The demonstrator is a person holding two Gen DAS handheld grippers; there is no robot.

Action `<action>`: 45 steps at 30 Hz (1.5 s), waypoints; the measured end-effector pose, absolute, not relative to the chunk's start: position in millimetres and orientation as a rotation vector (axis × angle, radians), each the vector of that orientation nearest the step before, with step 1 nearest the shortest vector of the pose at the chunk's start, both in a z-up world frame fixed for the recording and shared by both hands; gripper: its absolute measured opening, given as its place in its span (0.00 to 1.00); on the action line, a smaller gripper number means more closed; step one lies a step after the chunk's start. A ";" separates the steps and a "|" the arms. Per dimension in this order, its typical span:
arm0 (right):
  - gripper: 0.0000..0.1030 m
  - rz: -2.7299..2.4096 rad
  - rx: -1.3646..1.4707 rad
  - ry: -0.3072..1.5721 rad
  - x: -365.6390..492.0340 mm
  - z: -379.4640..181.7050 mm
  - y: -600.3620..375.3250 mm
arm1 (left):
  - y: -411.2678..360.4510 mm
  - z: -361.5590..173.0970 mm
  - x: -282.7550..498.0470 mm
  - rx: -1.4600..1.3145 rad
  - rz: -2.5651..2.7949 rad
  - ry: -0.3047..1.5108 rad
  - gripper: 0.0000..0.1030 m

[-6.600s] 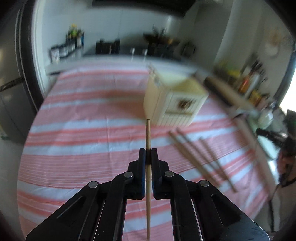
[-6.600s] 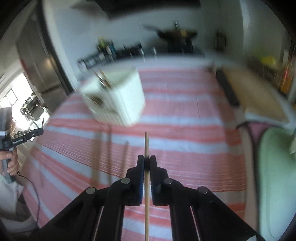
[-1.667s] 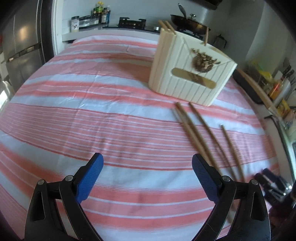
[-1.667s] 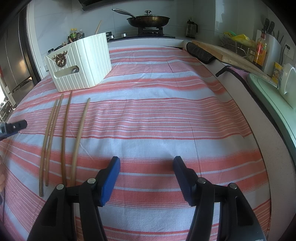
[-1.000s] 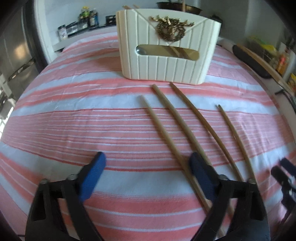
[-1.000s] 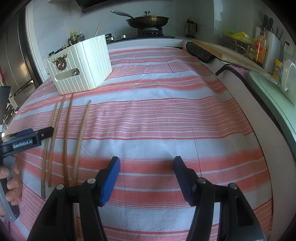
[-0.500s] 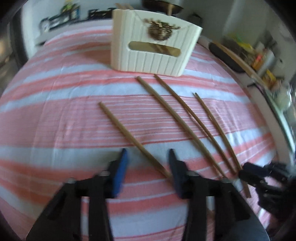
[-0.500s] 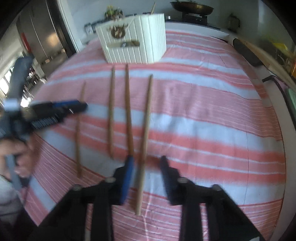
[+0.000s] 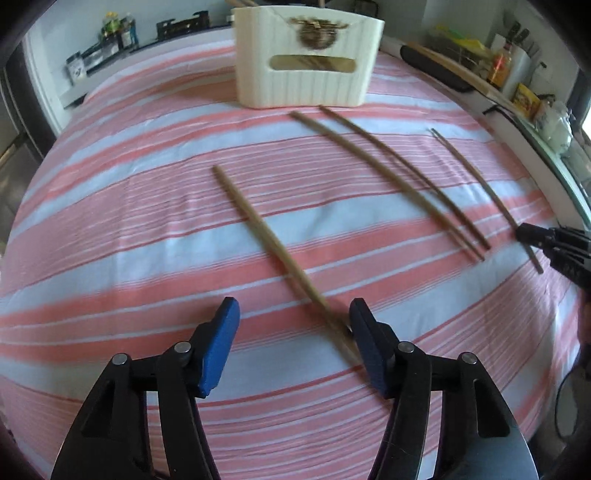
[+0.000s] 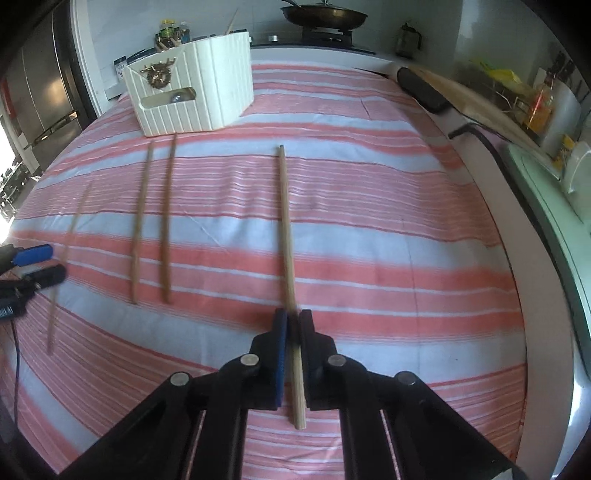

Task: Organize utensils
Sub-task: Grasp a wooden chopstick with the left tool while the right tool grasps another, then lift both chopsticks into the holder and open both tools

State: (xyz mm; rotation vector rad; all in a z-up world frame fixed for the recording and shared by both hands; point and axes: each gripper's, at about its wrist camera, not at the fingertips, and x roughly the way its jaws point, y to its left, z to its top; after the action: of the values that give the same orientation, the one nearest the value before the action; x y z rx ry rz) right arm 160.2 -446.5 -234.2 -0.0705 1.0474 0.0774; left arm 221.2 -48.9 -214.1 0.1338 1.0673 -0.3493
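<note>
Several wooden chopsticks lie on the striped cloth in front of a white ribbed holder (image 9: 306,66) (image 10: 192,99). My right gripper (image 10: 293,315) is shut on the rightmost chopstick (image 10: 284,221), which points away toward the holder; its near end sticks out behind the pads. The same gripper (image 9: 546,240) shows at the right edge of the left wrist view. My left gripper (image 9: 293,306) (image 10: 33,266) is open over the leftmost chopstick (image 9: 258,229), whose near end lies between the jaws, close to the right pad. Two more chopsticks (image 9: 391,173) (image 10: 151,221) rest side by side between them.
The pink and white striped cloth (image 10: 369,229) covers the whole table. A pan (image 10: 325,14) sits on the hob behind it, bottles (image 9: 118,27) stand at the back left, and a wooden board (image 10: 472,99) and dark cable (image 10: 476,136) run along the right edge.
My right gripper shut on the rightmost chopstick and carried it right, away from the others. My left gripper shifted over the leftmost chopstick, which now lies apart from the middle pair.
</note>
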 end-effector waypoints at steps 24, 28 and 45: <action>0.18 0.235 -0.042 1.235 305.8 -233.8 -429.0 | -36.8 -213.6 327.3 0.181 -0.316 1.153 0.08; 0.06 0.233 0.086 1.173 327.4 -226.6 -431.4 | -25.8 -199.7 332.3 0.104 -0.288 1.103 0.04; 0.06 0.327 0.043 0.520 219.9 -23.4 -425.0 | 17.1 1.4 260.9 -0.123 -0.462 0.528 0.04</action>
State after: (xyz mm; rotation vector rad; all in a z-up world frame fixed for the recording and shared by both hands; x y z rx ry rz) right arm 219.9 -425.0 -23.4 0.0426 0.5205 0.3270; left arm 260.9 17.1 1.4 -0.1228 0.5285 -0.4622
